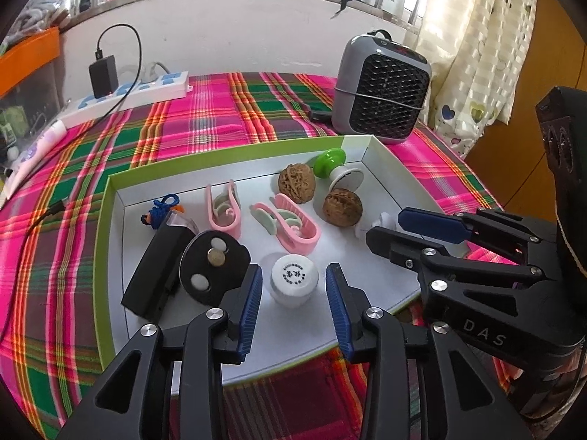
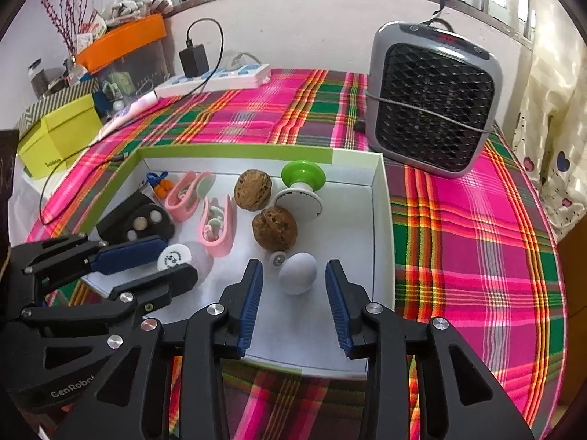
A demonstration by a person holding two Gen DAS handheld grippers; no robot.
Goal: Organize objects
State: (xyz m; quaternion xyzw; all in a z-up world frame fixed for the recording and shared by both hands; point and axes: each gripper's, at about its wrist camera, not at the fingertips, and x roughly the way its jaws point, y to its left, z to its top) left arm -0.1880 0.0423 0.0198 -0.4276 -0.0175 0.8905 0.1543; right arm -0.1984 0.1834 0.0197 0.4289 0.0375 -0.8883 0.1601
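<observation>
A white tray with a green rim (image 1: 110,198) lies on the plaid cloth. My left gripper (image 1: 294,271) is open around a white round-capped jar (image 1: 293,280), with gaps on both sides of the jar. In the right wrist view my right gripper (image 2: 293,264) is open around a white egg-shaped piece (image 2: 297,273), its pads clear of it. Also in the tray are two walnuts (image 1: 296,183) (image 1: 342,207), two pink clips (image 1: 223,209) (image 1: 293,227), a green-and-white knob (image 1: 332,165), a black disc holder (image 1: 212,267) and a blue corded trinket (image 1: 159,211).
A grey fan heater (image 1: 381,91) stands behind the tray's far right corner. A white power strip (image 1: 135,91) with a black charger lies at the back left. A yellow-green box (image 2: 55,139) sits off the table's left edge. A curtain (image 1: 477,55) hangs on the right.
</observation>
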